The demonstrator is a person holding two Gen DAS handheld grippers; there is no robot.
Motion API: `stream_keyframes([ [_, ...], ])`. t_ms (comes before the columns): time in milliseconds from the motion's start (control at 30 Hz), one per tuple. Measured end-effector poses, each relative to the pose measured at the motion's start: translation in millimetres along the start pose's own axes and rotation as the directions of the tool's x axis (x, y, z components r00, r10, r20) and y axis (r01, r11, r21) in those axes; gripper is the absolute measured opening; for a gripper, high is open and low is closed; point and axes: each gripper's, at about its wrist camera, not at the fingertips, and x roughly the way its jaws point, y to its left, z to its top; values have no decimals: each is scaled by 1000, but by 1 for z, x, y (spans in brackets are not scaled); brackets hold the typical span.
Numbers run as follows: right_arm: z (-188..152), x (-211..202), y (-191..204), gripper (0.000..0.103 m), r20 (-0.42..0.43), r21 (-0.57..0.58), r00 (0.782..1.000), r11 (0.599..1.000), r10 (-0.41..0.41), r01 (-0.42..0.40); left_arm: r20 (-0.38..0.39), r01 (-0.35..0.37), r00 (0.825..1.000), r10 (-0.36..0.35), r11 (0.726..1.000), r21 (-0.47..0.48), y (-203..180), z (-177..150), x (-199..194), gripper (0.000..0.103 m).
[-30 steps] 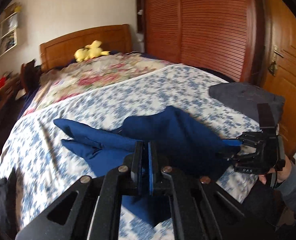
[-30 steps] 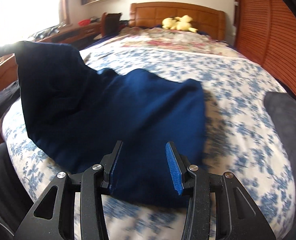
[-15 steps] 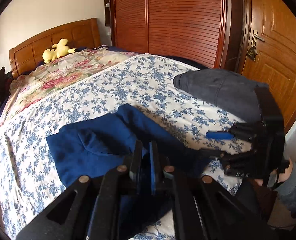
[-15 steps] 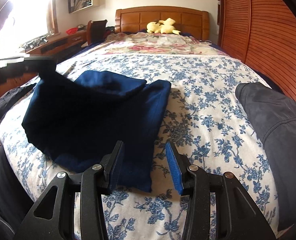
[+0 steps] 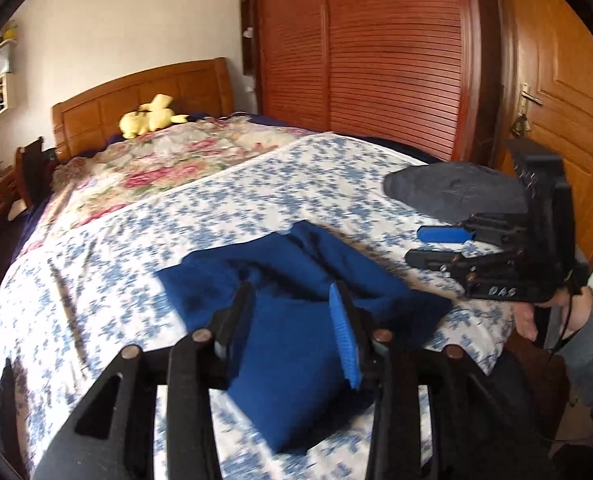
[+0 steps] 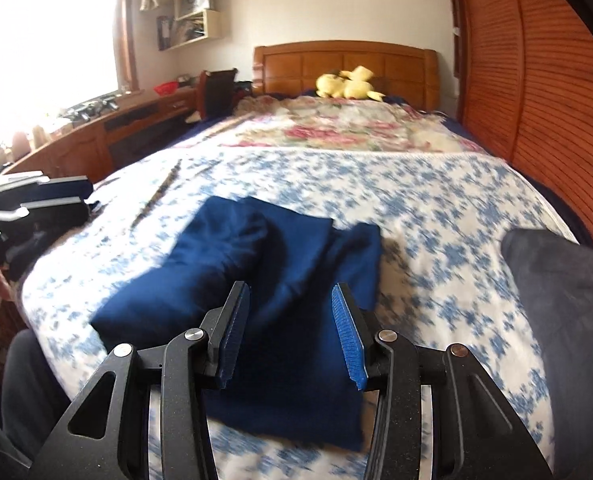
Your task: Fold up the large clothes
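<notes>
With the fold laid down, the left gripper is letting go: a second ago its jaws were pinched tight on the blue garment, and now they are opening, nothing pressed between the pads, the cloth lying below on the flowered bedspread. To the right, the right gripper hangs spread and empty above the bed, a grey garment behind it.

Over to the right wrist view: the right gripper sits parted, clear of the fabric. The blue garment that was draped high on the left now rests as a compact bundle at the near edge, the left gripper off to its left. That looks like this fold done; squaring up likely remains.
</notes>
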Motion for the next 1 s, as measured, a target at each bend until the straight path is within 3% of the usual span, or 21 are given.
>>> stream_keyframes([
  [233, 13, 19, 38, 43, -25, -51, 997, 996, 76, -77, -43, -64, 997, 62, 996, -56, 37, -41, -4, 40],
  [433, -1, 53, 52, 44, -128, -42, 985, 991, 119, -125, -76, -81, 994, 73, 991, -110, 58, -75, 2, 41],
  [567, -21, 76, 46, 44, -205, 27, 964, 986, 166, -164, -95, -89, 992, 77, 987, -131, 67, -91, 7, 41],
  [767, -35, 88, 37, 43, -231, 111, 946, 972, 229, -208, -111, -103, 990, 85, 981, -166, 77, -108, 12, 42],
  [833, -36, 88, 40, 34, -237, 100, 941, 970, 241, -223, -113, -106, 990, 87, 979, -175, 79, -113, 13, 42],
  [900, -36, 86, 44, 16, -233, 71, 945, 973, 229, -219, -113, -110, 989, 90, 977, -183, 80, -115, 12, 42],
  [1000, -30, 79, 47, 9, -207, 24, 956, 978, 210, -210, -112, -116, 989, 96, 975, -187, 82, -116, 11, 42],
])
